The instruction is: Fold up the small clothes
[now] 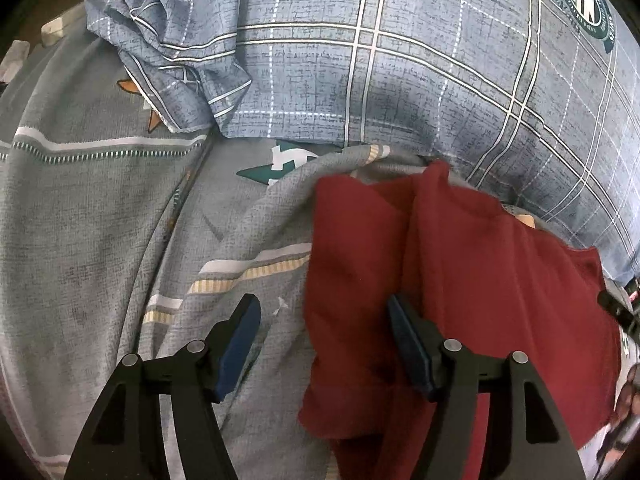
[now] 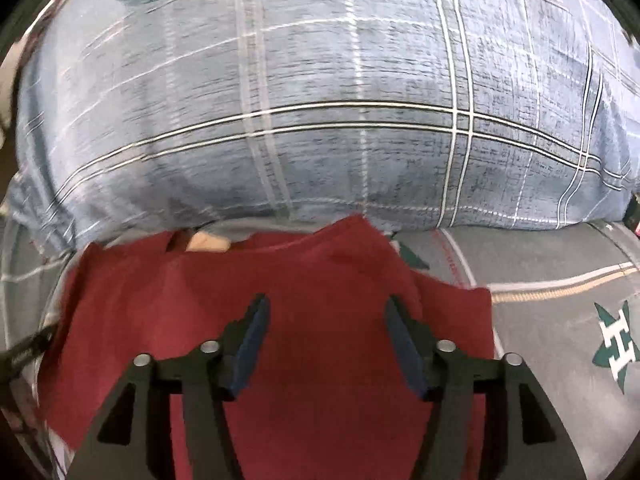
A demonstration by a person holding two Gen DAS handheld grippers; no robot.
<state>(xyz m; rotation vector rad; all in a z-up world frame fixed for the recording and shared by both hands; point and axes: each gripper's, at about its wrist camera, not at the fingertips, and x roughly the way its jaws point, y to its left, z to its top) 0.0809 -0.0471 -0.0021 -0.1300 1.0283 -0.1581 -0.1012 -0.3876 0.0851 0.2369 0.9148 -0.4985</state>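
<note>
— Grey bedding covers the whole scene: a bed sheet (image 1: 92,216) with pale and yellow stripes and green star emblems, rumpled into ridges. What sits on it?

— Biggest thing is a blue plaid pillow (image 1: 400,68), plump, lying across the far side of the bed. It bears a round green crest near its far corner. In the right wrist view the same pillow (image 2: 320,120) fills the upper half of the picture.

— And the loose blue cloth at the far left?

— That is a crumpled blue plaid cloth (image 1: 176,52), bunched against the pillow's left end and lying over the sheet. I cannot tell whether it belongs to the pillow's cover.

— Where is the garment?

— A dark red garment (image 1: 460,280) lies on the sheet just in front of the pillow, its far edge touching the pillow's base. It is creased, with a fold ridge running along its length. In the right wrist view the red garment (image 2: 320,292) spreads wide under the camera, with a small tan patch showing at its far edge.

— The tools?

— Left tool (image 1: 324,344) has its blue-padded fingers spread apart, straddling the garment's left edge, one finger over the sheet and one over the red cloth, gripping nothing. Right tool (image 2: 326,344) is likewise spread wide over the middle of the garment, nothing between its pads.
</note>
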